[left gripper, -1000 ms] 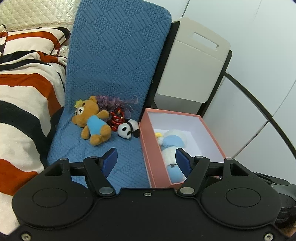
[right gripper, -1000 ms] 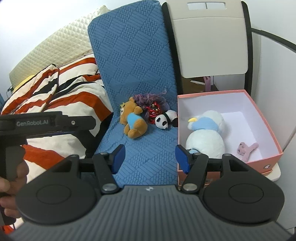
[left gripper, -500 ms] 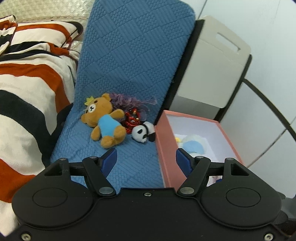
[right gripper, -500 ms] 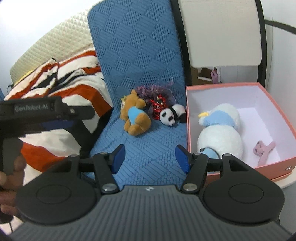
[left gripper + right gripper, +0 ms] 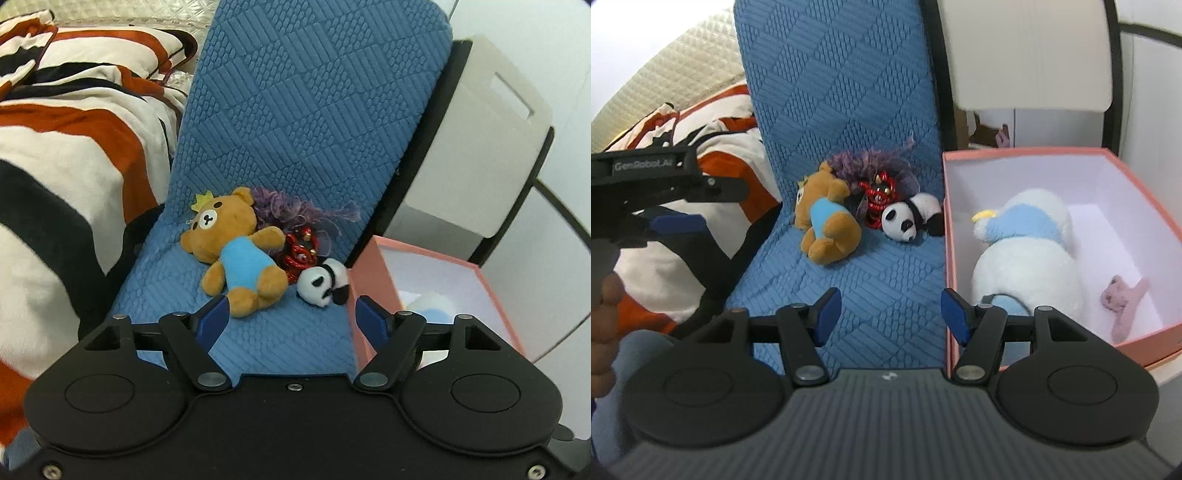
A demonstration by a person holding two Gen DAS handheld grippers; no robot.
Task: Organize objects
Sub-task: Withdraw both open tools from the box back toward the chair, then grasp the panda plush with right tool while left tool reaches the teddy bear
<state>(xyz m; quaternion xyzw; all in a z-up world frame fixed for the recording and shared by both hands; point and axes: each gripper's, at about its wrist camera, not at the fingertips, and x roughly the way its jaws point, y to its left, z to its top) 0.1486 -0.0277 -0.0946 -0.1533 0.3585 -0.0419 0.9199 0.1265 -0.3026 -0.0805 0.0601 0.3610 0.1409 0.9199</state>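
Note:
A brown teddy bear in a blue shirt (image 5: 236, 254) lies on the blue chair seat (image 5: 280, 339), with a purple fuzzy item (image 5: 295, 210), a red charm (image 5: 301, 251) and a small panda plush (image 5: 323, 282) beside it. A pink box (image 5: 1137, 347) to the right holds a white and blue plush (image 5: 1030, 251) and a pink hair clip (image 5: 1123, 299). My left gripper (image 5: 290, 317) is open and empty, just short of the bear and panda. My right gripper (image 5: 890, 312) is open and empty over the seat, by the box's left wall.
A striped orange, black and white blanket (image 5: 62, 155) lies left of the chair. A beige chair back (image 5: 1027, 55) stands behind the box. The left gripper's body (image 5: 646, 184) and the hand holding it show at the left of the right wrist view.
Both grippers have moved forward and left toward the toys on the seat. The bear and panda look larger. Both stay open and empty.

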